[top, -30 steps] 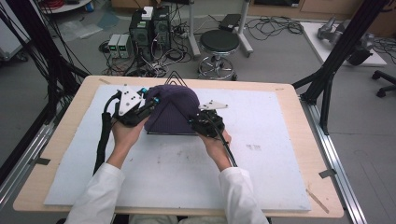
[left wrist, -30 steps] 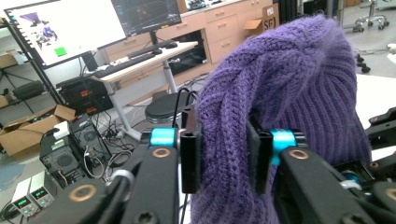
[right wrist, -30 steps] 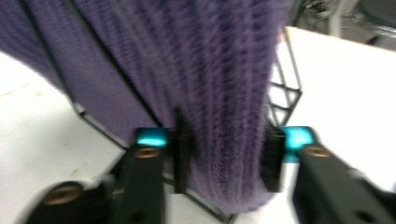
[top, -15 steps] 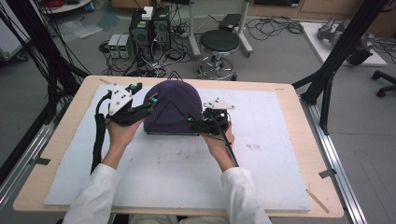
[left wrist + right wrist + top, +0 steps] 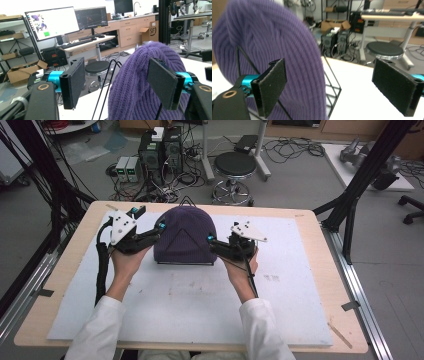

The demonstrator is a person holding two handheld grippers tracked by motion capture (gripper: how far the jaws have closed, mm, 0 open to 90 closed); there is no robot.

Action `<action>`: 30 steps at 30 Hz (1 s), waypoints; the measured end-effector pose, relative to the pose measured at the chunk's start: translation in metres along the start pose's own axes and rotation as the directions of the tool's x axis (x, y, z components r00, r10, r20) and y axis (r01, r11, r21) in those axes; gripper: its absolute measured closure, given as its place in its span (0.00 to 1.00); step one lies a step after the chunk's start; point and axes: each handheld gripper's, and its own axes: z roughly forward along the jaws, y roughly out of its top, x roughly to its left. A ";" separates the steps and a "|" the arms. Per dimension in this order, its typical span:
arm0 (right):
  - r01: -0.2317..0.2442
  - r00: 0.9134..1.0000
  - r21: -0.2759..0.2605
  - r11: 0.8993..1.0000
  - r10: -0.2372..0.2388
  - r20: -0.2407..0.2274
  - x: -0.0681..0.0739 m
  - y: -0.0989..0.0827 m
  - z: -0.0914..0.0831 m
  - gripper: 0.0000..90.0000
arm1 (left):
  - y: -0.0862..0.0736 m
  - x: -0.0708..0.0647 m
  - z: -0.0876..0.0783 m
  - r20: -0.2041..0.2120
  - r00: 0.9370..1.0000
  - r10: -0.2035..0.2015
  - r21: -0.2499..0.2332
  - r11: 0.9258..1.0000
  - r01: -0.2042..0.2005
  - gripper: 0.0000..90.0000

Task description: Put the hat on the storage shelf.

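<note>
Purple knitted beanie [image 5: 184, 239] sits pulled over a black wire stand [image 5: 186, 263] at the far middle of the bench [image 5: 320, 285], already seated on the frame. The left gripper [image 5: 161, 226] is just beside its left flank and the right gripper [image 5: 210, 240] just beside its right flank. Both pairs of jaws have just been opening and now stand wide, holding nothing. In the left gripper view one pad overlaps the knit but does not press it; in the right gripper view the hat lies behind one pad, with no grip.

The step seems to be letting go after dressing the stand. To do it well, I would draw both grippers straight outward, away from the hat, so that no rough pad catches the loose knit and pulls the light stand over.

A white mat [image 5: 200, 310] covers the wooden bench. Behind it are a round black stool [image 5: 235, 165], computer boxes [image 5: 160, 150] with many cables on the grey floor, and black frame posts at both sides.
</note>
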 end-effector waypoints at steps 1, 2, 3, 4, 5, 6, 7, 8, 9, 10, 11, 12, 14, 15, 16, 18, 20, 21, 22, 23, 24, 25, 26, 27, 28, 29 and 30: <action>-0.010 1.000 -0.034 0.999 0.011 0.009 -0.002 0.003 -0.005 0.13 | 0.000 0.001 -0.001 0.001 1.000 -0.001 -0.002 1.000 0.001 0.34; -0.015 1.000 -0.052 0.999 0.015 0.014 -0.004 0.004 -0.008 0.13 | 0.000 0.001 -0.002 0.001 1.000 -0.002 -0.003 1.000 0.002 0.34; -0.016 1.000 -0.068 0.998 0.017 0.022 -0.006 0.006 -0.010 0.13 | 0.000 0.002 -0.003 -0.001 1.000 -0.003 -0.003 1.000 0.003 0.34; -0.016 1.000 -0.068 0.998 0.017 0.022 -0.006 0.006 -0.010 0.13 | -0.001 0.003 -0.004 -0.002 1.000 -0.008 -0.003 1.000 0.008 0.34; -0.017 0.999 -0.081 0.997 0.019 0.031 -0.008 0.007 -0.013 0.13 | -0.001 0.004 -0.006 -0.003 1.000 -0.011 -0.005 1.000 0.011 0.34; -0.023 0.999 -0.093 0.995 0.027 0.038 -0.010 0.008 -0.015 0.13 | -0.001 0.005 -0.007 -0.006 1.000 -0.009 -0.007 1.000 0.009 0.34; -0.031 0.998 -0.106 0.994 0.035 0.045 -0.013 0.009 -0.017 0.13 | -0.001 0.006 -0.008 -0.010 1.000 -0.010 -0.007 1.000 0.010 0.34; -0.035 0.998 -0.116 0.993 0.041 0.050 -0.015 0.010 -0.019 0.13 | -0.001 0.008 -0.010 -0.012 1.000 -0.012 -0.011 1.000 0.012 0.34; -0.042 0.997 -0.127 0.991 0.050 0.055 -0.017 0.011 -0.022 0.13 | -0.001 0.009 -0.011 -0.016 1.000 -0.013 -0.015 1.000 0.013 0.34; -0.044 0.997 -0.139 0.989 0.054 0.063 -0.019 0.012 -0.025 0.13 | -0.001 0.010 -0.013 -0.018 1.000 -0.013 -0.020 1.000 0.013 0.33; -0.047 0.996 -0.165 0.985 0.059 0.072 -0.023 0.015 -0.031 0.13 | -0.002 0.012 -0.015 -0.021 1.000 -0.017 -0.023 1.000 0.017 0.33; -0.047 0.996 -0.165 0.985 0.059 0.072 -0.023 0.015 -0.031 0.13 | -0.002 0.012 -0.016 -0.023 1.000 -0.021 -0.028 0.999 0.020 0.33; -0.047 0.996 -0.175 0.983 0.060 0.067 -0.027 0.016 -0.037 0.13 | -0.004 0.015 -0.021 -0.021 1.000 -0.014 -0.037 0.999 0.013 0.33; -0.040 0.996 -0.181 0.983 0.055 0.075 -0.029 0.015 -0.040 0.13 | -0.004 0.016 -0.023 -0.022 1.000 -0.012 -0.046 0.999 0.011 0.33; -0.041 0.995 -0.191 0.981 0.058 0.080 -0.032 0.015 -0.044 0.13 | -0.005 0.017 -0.025 -0.028 0.999 -0.020 -0.059 0.998 0.019 0.33; -0.063 0.992 -0.219 0.974 0.085 0.094 -0.041 0.016 -0.055 0.13 | -0.005 0.021 -0.030 -0.036 0.999 -0.029 -0.070 0.997 0.027 0.33; -0.079 0.991 -0.232 0.969 0.102 0.088 -0.046 0.017 -0.061 0.13 | -0.005 0.023 -0.033 -0.050 0.998 -0.039 -0.074 0.997 0.035 0.31; -0.079 0.991 -0.232 0.969 0.102 0.088 -0.046 0.017 -0.061 0.13 | -0.006 0.024 -0.036 -0.056 0.997 -0.044 -0.075 0.996 0.040 0.31; -0.081 0.990 -0.240 0.967 0.106 0.091 -0.050 0.018 -0.068 0.13 | -0.006 0.025 -0.037 -0.056 0.998 -0.042 -0.073 0.997 0.038 0.29; -0.071 0.991 -0.243 0.968 0.097 0.096 -0.052 0.019 -0.073 0.13 | -0.007 0.026 -0.040 -0.060 0.997 -0.042 -0.072 0.997 0.037 0.29; -0.061 0.990 -0.246 0.967 0.089 0.105 -0.054 0.019 -0.078 0.13 | -0.008 0.027 -0.042 -0.062 0.997 -0.044 -0.076 0.996 0.039 0.28; -0.061 0.990 -0.246 0.967 0.089 0.105 -0.054 0.019 -0.078 0.13 | -0.008 0.028 -0.045 -0.065 0.997 -0.045 -0.080 0.996 0.039 0.28; -0.054 0.990 -0.248 0.967 0.084 0.110 -0.055 0.019 -0.081 0.13 | -0.010 0.029 -0.049 -0.071 0.996 -0.046 -0.084 0.996 0.040 0.28; -0.040 0.990 -0.248 0.968 0.072 0.121 -0.057 0.017 -0.087 0.13 | -0.011 0.031 -0.052 -0.076 0.996 -0.049 -0.089 0.995 0.043 0.28; -0.025 0.990 -0.244 0.969 0.058 0.129 -0.059 0.016 -0.091 0.13 | -0.013 0.033 -0.055 -0.080 0.995 -0.054 -0.093 0.995 0.047 0.28; -0.016 0.990 -0.237 0.971 0.049 0.135 -0.060 0.015 -0.096 0.13 | -0.015 0.034 -0.058 -0.085 0.995 -0.053 -0.093 0.995 0.045 0.28; 0.003 0.987 -0.221 0.975 0.033 0.155 -0.064 0.011 -0.104 0.13 | -0.016 0.036 -0.061 -0.092 0.995 -0.049 -0.088 0.995 0.040 0.28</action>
